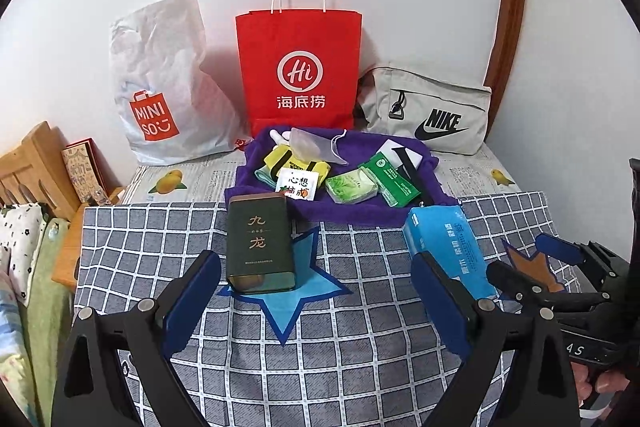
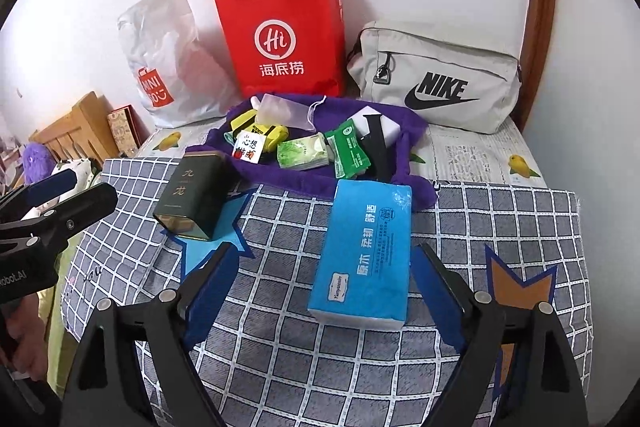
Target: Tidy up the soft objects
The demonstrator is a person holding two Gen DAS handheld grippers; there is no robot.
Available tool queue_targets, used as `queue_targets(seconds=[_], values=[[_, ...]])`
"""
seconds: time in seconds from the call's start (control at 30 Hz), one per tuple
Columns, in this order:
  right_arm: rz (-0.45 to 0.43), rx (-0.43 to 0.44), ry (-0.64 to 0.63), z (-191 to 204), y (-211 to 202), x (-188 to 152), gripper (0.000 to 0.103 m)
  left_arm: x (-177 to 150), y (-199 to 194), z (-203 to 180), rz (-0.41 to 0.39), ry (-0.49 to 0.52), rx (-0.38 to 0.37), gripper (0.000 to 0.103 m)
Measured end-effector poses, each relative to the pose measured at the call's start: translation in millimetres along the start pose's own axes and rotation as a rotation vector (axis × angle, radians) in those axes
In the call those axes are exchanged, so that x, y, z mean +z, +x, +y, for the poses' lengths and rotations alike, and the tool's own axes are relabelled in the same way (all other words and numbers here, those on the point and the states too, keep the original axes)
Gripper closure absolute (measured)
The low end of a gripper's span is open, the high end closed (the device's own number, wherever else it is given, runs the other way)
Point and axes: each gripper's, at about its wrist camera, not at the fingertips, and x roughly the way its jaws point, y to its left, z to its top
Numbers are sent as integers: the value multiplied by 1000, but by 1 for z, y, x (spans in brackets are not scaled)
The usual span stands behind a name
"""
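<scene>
Jaws of my right gripper [image 2: 324, 291] stand wide apart, low over the checked cloth [image 2: 280, 347], and nothing is pinched between them; the blue tissue pack [image 2: 366, 251] lies flat in the gap, closer to the right pad, and I cannot tell whether it touches that pad. My left gripper [image 1: 316, 303] is spread just as wide and holds nothing, its pads either side of a blue star patch [image 1: 288, 303] on the cloth. Standing upright on that star, just ahead of the left pad, I see a dark green tin [image 1: 260, 247]. An orange star patch [image 2: 516, 287] sits to the right of the tissue pack. Behind both, at the cloth's far edge, a purple towel [image 1: 348, 211] lies spread with small things heaped on it: green tissue packets [image 1: 352, 187], a yellow bundle [image 1: 288, 163], a clear pouch [image 1: 312, 143] and a white card [image 1: 298, 185]. Beyond the towel the bench is covered in newspaper [image 1: 188, 179]. Against the wall stand a white plastic bag [image 1: 160, 83], a red paper bag [image 1: 300, 67] and a grey pouch bag [image 1: 432, 111].
</scene>
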Motion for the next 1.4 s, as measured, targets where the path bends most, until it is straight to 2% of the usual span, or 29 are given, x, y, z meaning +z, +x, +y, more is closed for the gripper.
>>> queue_targets(seconds=[1.4], values=[[-17,-22,0,3,-19,1,16,-6,-7,-3,8,12,3,7]])
